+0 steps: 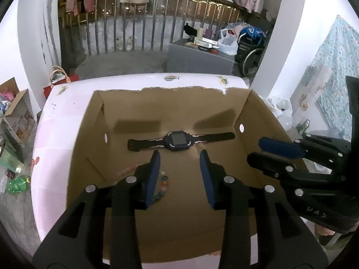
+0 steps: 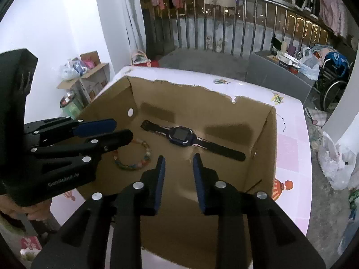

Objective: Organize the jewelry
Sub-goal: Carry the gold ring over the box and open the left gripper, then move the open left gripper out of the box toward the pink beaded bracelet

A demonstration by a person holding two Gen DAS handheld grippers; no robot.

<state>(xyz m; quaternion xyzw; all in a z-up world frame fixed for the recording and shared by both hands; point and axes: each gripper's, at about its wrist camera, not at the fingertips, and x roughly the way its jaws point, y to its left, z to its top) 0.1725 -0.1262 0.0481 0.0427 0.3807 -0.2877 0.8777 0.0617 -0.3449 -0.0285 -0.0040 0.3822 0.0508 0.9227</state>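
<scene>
Ahead of the black right hand-held gripper [image 2: 179, 160] with blue pads lies a dark navy watch [image 2: 182, 136] with pale stripes on its black strap, left of it a multicoloured bead bracelet [image 2: 132, 154], both in a plain brown cardboard box [image 2: 260, 134] on a pink-and-white checked bench [image 2: 291, 148].

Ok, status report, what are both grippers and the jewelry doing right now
Left gripper open, empty. Right gripper open, empty. Watch and bead bracelet lie in the cardboard box. Nothing blocking.
</scene>
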